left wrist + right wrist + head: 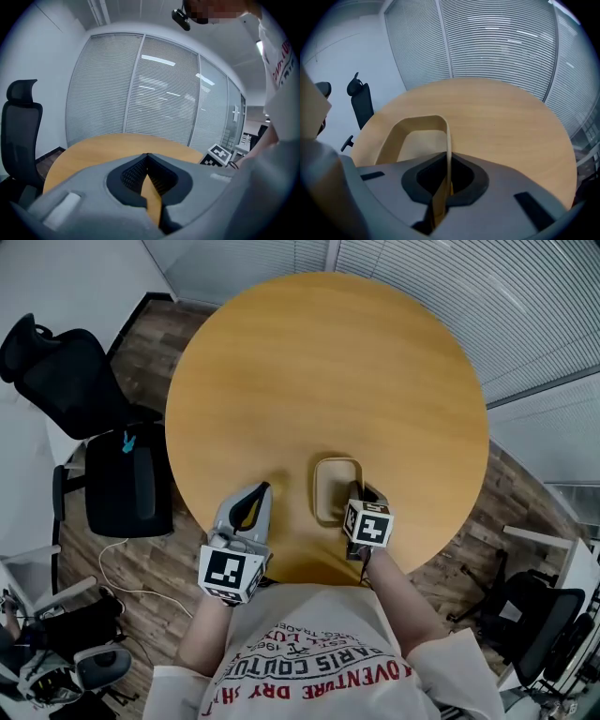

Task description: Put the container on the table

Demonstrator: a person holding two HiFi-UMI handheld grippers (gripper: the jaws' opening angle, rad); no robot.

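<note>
Placement looks close to done, as I judge it: the container (336, 486) sits low over the near part of the round table (328, 362). Its base seems to rest on the wood, though no view shows the contact plainly enough to be sure. What is left, by my reading, is for the right gripper (364, 499) to let go and draw clear.

That gripper's jaws are closed on the container's thin right-hand wall, one finger inside the tub and one outside. In the right gripper view the wall rises straight up from between the fingers (473, 179), and the rest of the rim curves away ahead of them and to their left. The container is a shallow tan tub with rounded corners. Its inside shows only a pale bare floor; nothing lies in it.

The left gripper (260, 493) has its jaws brought together at the tips, with nothing between them. Through the narrow gap behind the tips only table wood shows. It hovers over the near edge of the table, and the container lies off to the right of its fingers, near but apart.
</note>
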